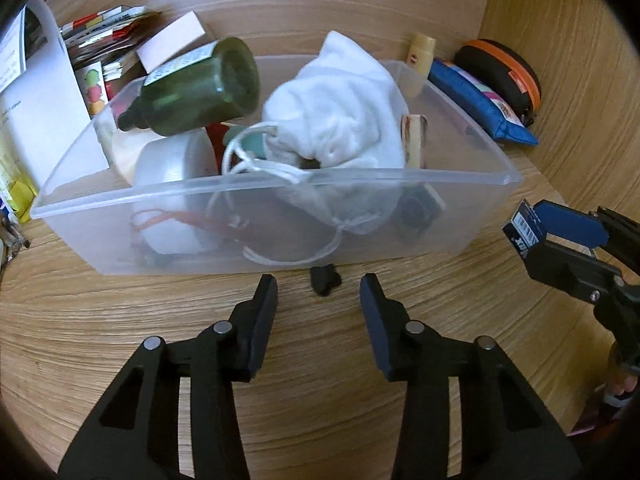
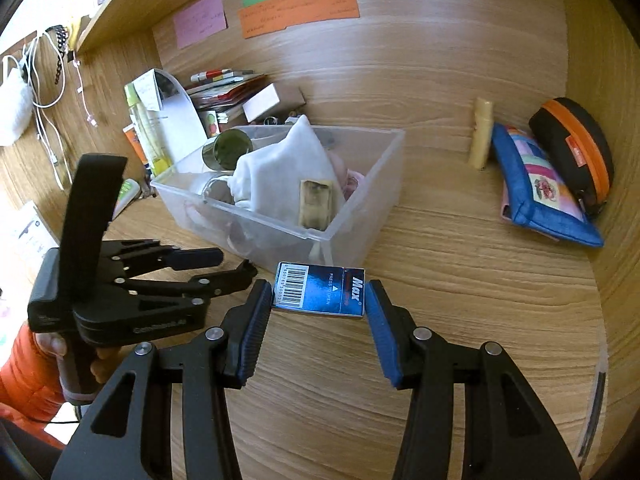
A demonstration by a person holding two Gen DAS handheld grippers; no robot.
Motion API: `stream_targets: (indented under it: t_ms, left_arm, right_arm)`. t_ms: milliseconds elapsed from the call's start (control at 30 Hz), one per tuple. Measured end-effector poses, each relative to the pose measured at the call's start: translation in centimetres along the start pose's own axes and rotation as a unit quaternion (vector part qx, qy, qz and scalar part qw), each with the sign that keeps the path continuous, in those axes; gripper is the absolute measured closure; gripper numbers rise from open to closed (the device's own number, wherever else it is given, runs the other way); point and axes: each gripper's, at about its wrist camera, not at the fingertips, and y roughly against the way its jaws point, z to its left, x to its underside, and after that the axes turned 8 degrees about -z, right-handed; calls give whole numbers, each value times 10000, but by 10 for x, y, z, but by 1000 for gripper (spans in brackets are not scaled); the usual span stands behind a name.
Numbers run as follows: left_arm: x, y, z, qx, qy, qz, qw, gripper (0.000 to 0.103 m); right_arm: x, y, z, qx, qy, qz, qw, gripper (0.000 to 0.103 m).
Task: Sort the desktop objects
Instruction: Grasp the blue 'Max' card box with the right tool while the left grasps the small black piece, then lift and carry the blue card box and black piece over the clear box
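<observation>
A blue staple box (image 2: 318,294) with a barcode sits pinched between the blue pads of my right gripper (image 2: 318,300), held above the wooden desk just in front of the clear plastic bin (image 2: 280,224). The left wrist view shows that same right gripper (image 1: 534,238) at the right edge with the box (image 1: 520,226). My left gripper (image 1: 318,292) is open, low over the desk before the bin (image 1: 276,184). A small black object (image 1: 324,280) lies on the desk just beyond its tips, untouched. The bin holds a green bottle (image 1: 200,92), a white drawstring bag (image 1: 340,120) and a white roll (image 1: 172,168).
A blue pouch (image 2: 536,188), a black and orange case (image 2: 572,148) and a cream tube (image 2: 482,132) lie at the right by the back wall. Books and papers (image 2: 224,88) are stacked behind the bin. Coloured notes (image 2: 300,8) hang on the wall. An orange sleeve (image 2: 24,380) shows at the lower left.
</observation>
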Motion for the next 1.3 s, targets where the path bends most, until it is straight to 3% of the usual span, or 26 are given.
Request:
stream_targets:
  t_ms: [267,467,533,1000,1300]
  left_arm:
    - [-1,-5,-8,-86,-135,34,9999,80]
    - [-1,-7,-10,-139,-288,-36,9995,83]
    - [0,-6,-9,-100,-308,-51,9995,89]
    - [0,25,6,108,-123,-400,9991,92]
    - [-12,66,25,15,86,-948,9955,92]
  right_arm:
    - [2,2,-3,-240,13,-54,9997,58]
    - [2,2,-2,-270,-17,-68,9996,58]
    - [2,3,-2,-252,-12,-68,9997,58]
    - [-10,11,10,-149,92,-210,9996,58]
    - [-22,7,26,-255,255,-339,9988,58]
